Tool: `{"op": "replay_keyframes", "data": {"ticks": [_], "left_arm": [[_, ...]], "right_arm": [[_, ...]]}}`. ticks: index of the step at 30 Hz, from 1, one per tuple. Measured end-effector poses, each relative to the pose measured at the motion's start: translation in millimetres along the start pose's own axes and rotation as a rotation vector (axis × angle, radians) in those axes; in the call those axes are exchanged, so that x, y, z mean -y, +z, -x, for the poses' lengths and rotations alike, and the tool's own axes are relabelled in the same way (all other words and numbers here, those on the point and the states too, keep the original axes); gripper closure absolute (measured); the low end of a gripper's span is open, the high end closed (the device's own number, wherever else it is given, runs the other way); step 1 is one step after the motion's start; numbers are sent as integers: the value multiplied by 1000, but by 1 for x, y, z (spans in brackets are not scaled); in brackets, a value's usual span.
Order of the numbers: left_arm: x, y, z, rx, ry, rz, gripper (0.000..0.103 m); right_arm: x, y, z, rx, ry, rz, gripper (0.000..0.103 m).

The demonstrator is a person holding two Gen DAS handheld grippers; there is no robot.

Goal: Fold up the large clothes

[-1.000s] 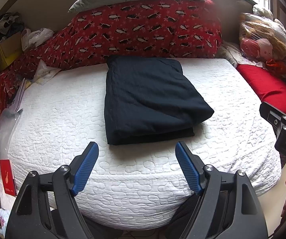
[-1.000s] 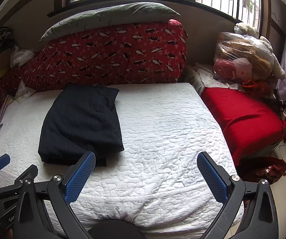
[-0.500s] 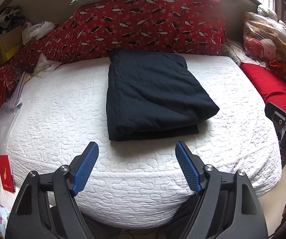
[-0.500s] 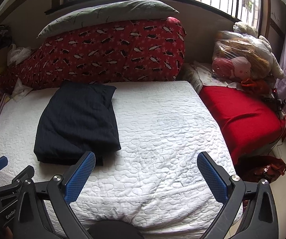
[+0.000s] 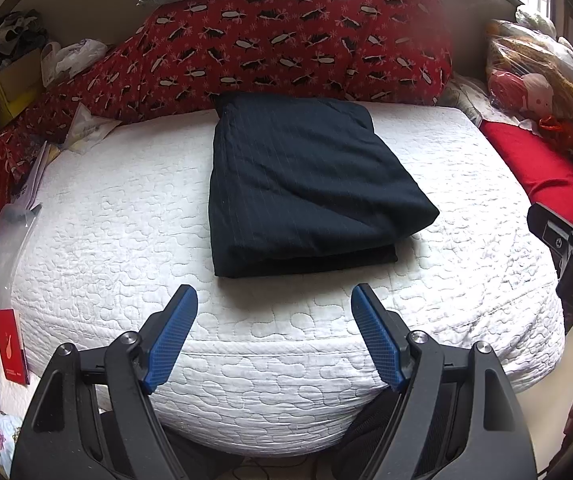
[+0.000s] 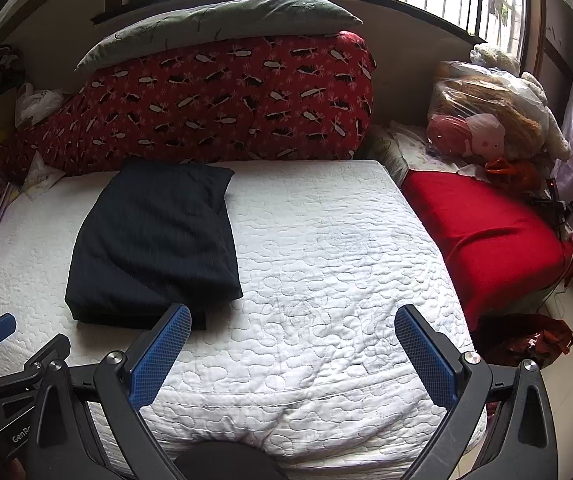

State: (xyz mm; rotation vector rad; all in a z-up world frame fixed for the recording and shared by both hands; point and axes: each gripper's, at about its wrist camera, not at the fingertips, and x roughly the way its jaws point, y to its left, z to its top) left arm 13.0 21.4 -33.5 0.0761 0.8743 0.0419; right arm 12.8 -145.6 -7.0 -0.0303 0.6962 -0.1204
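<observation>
A dark navy pinstriped garment (image 5: 306,184) lies folded into a thick rectangle on the white quilted mattress (image 5: 118,248). In the right wrist view the garment (image 6: 154,240) lies on the left half of the mattress (image 6: 334,264). My left gripper (image 5: 274,300) is open and empty, hovering over the mattress's near edge just short of the garment's near fold. My right gripper (image 6: 292,312) is open and empty, over the near edge to the right of the garment. Part of the right gripper's body (image 5: 570,252) shows at the right edge of the left wrist view.
A red patterned quilt (image 6: 226,100) with a grey-green pillow (image 6: 222,20) on top lines the far side. A red cushion (image 6: 486,232) and bagged soft toys (image 6: 490,120) stand at the right. Papers and plastic bags (image 5: 82,128) lie at the left, with a red booklet (image 5: 8,340).
Both grippers have drawn back a little and risen, so the garment and bed sit slightly farther away. The garment has not moved. Both grippers stay open.
</observation>
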Motion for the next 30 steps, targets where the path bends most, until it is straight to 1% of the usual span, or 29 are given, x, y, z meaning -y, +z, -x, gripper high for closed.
{"op": "replay_keyframes", "data": {"ticks": [14,20,24,26,30], "left_arm": [[1,-2,-1,-12,-16,1,24],[2,-3,-1,-19,-56,5,24],[3,-2,3,2,-78,0,24],[5,-1,3,-7,-87,0,24],[6,1,1,-17,-80,2,24]], "right_arm": [[-1,-1,-2,-13,4,-3,1],[-2,0,-3,-15,7,-3,1],[-4,-1,-4,-17,8,-2,1],[-4,-1,-4,-19,8,-3,1],[-3,0,-5,-18,3,-9,1]]}}
